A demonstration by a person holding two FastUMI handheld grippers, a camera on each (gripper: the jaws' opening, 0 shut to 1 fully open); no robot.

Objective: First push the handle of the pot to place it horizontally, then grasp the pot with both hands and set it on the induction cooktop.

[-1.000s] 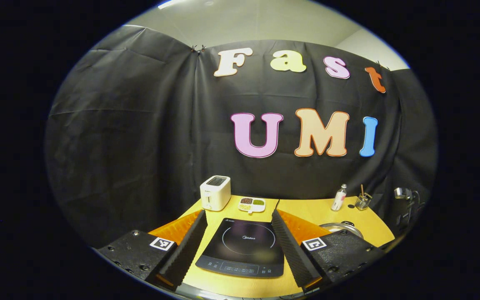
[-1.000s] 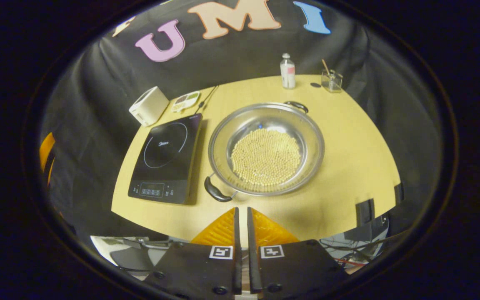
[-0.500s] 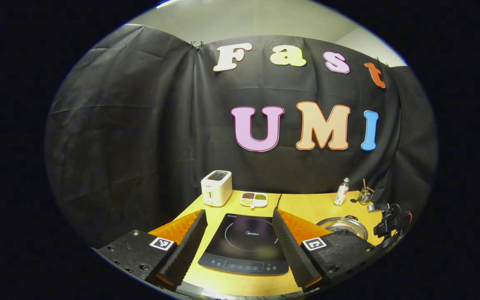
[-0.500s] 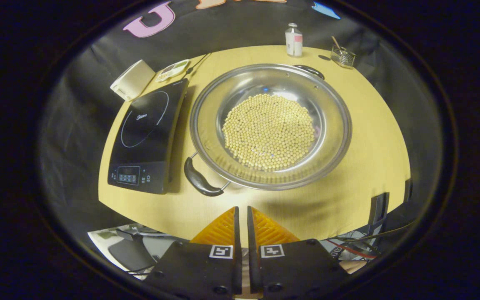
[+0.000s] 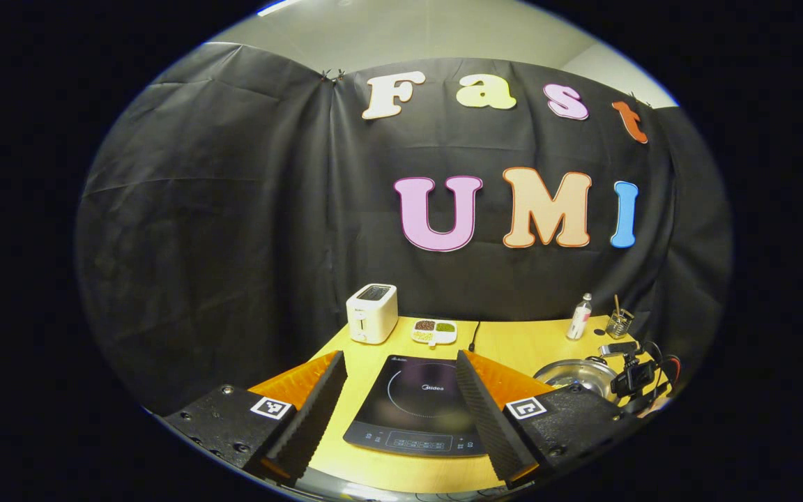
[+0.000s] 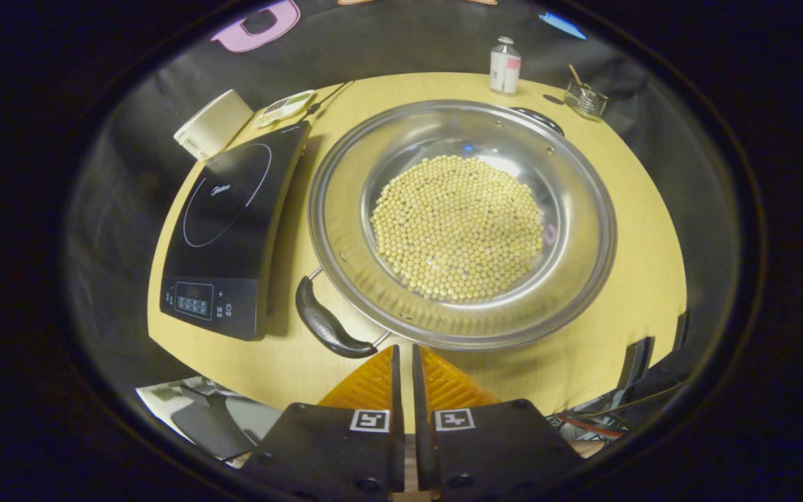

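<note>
In the right gripper view a wide steel pot (image 6: 346,174) holding pale beans (image 6: 457,223) sits on the wooden table, right of the black induction cooktop (image 6: 227,216). Its near black handle (image 6: 328,326) points front-left and its far handle (image 6: 541,118) back-right, so the pair lies diagonally. My right gripper (image 6: 401,352) is shut on nothing, just in front of the pot's near rim and right of the near handle. My left gripper (image 5: 398,361) stands open above the cooktop (image 5: 422,404). The pot (image 5: 576,373) lies to its right, with the right gripper's housing (image 5: 631,378) beside it.
A white toaster (image 6: 213,124) and a small divided dish (image 6: 284,108) stand behind the cooktop. A bottle (image 6: 505,64) and a glass holding a stick (image 6: 586,99) are at the back right. The table's front edge (image 6: 248,369) runs just below the near handle.
My right gripper has dropped and moved in toward the pot, whose near handle now lies close to its fingertips. The left gripper drifted slightly, and the right gripper's housing came further into its view.
</note>
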